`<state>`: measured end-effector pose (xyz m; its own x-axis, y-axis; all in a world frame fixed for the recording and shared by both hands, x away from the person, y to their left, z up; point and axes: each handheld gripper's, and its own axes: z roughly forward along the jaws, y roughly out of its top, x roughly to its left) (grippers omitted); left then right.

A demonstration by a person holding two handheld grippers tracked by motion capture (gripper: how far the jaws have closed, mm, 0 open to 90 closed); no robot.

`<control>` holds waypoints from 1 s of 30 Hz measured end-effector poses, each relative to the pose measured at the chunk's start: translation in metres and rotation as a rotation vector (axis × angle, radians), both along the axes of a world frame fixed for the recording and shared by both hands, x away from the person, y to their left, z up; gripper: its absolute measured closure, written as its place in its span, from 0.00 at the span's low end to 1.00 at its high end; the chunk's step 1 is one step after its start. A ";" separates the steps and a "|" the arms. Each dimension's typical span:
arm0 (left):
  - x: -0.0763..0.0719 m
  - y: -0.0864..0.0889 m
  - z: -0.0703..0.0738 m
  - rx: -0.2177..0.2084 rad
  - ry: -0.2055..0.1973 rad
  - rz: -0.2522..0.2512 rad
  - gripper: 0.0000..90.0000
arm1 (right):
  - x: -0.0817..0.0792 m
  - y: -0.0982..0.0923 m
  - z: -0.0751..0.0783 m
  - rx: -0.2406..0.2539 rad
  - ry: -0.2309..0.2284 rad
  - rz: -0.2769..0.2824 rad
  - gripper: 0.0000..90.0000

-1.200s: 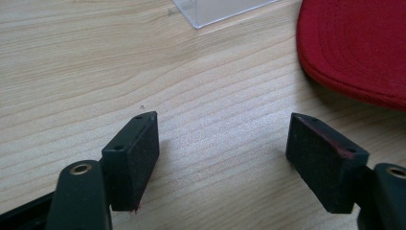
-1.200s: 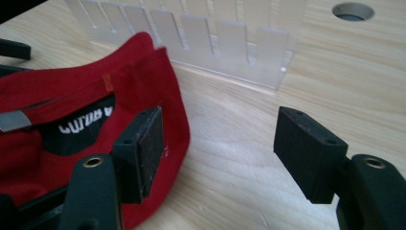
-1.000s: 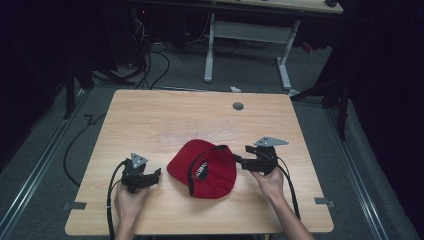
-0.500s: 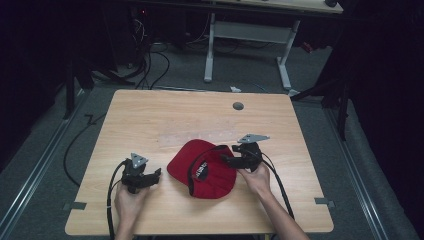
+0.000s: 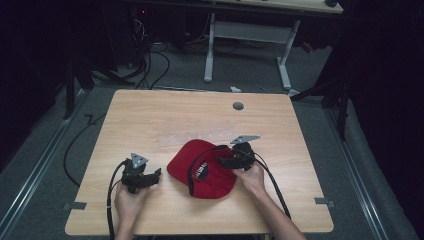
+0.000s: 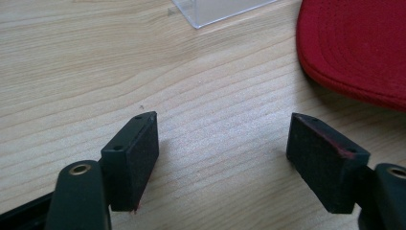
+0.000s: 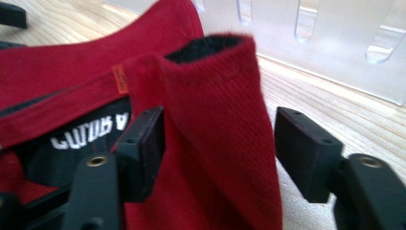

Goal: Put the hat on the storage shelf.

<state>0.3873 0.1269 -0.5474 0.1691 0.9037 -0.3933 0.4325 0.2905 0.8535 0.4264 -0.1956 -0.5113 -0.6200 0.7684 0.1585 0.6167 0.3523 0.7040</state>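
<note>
Now, from the high view, your red cap (image 5: 202,172) lies on the surface (image 5: 150,120), your right tool (image 5: 224,161) at its 2 o'clock edge. Your left tool (image 6: 222,158) sits spread over bare wood (cap at 1 o'clock). Your right tool's jaws straddle a cap fold, spread.

Dim room, grey floor (image 5: 45,135), far desk (image 5: 250,30)

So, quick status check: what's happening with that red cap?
Left gripper open, idle on table. Right gripper open, straddling red cap back fabric. Nothing in the way.
</note>
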 end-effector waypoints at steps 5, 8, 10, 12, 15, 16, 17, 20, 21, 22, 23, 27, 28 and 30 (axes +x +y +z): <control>0.000 0.000 0.000 0.000 0.000 0.000 0.30 | 0.000 0.000 -0.004 0.013 0.009 0.037 0.59; 0.000 0.000 0.000 0.000 0.000 0.000 0.30 | 0.000 0.001 -0.003 0.014 0.005 0.049 0.66; 0.000 0.000 0.000 0.000 0.000 0.000 0.30 | -0.001 0.001 -0.003 0.012 -0.006 0.057 0.71; 0.000 0.000 0.000 0.000 0.000 0.000 0.30 | -0.001 0.001 -0.002 0.013 -0.010 0.061 0.73; 0.000 0.000 0.000 0.000 0.000 0.001 0.30 | -0.003 -0.001 0.000 0.017 -0.026 0.077 0.84; 0.000 0.000 0.000 0.000 0.000 0.001 0.30 | -0.003 -0.002 0.001 0.018 -0.030 0.085 0.87; 0.000 0.000 0.000 0.000 0.000 0.001 0.30 | -0.004 -0.002 0.002 0.021 -0.034 0.091 0.90; 0.000 0.000 0.000 0.000 0.000 0.001 0.30 | -0.006 -0.002 0.006 0.027 -0.043 0.110 0.95; 0.000 0.000 0.000 0.000 0.000 0.001 0.30 | -0.006 -0.002 0.006 0.027 -0.043 0.110 0.95; 0.000 0.000 0.000 0.000 0.000 0.001 0.30 | -0.007 -0.002 0.007 0.029 -0.046 0.120 0.96; 0.000 0.000 0.000 0.000 0.000 0.001 0.30 | -0.008 -0.003 0.009 0.035 -0.041 0.125 0.96; 0.000 0.000 0.000 0.001 0.000 0.000 0.30 | -0.009 -0.006 0.013 0.064 -0.027 0.138 0.97; 0.000 0.000 0.000 -0.001 0.000 0.000 0.30 | -0.009 -0.006 0.013 0.064 -0.027 0.138 0.97; 0.000 0.000 0.000 -0.001 0.000 0.000 0.30 | -0.010 -0.007 0.017 0.075 -0.024 0.142 0.97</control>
<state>0.3874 0.1266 -0.5474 0.1688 0.9035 -0.3938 0.4325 0.2912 0.8533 0.4159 -0.2029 -0.4948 -0.7260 0.6592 0.1961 0.5473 0.3811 0.7451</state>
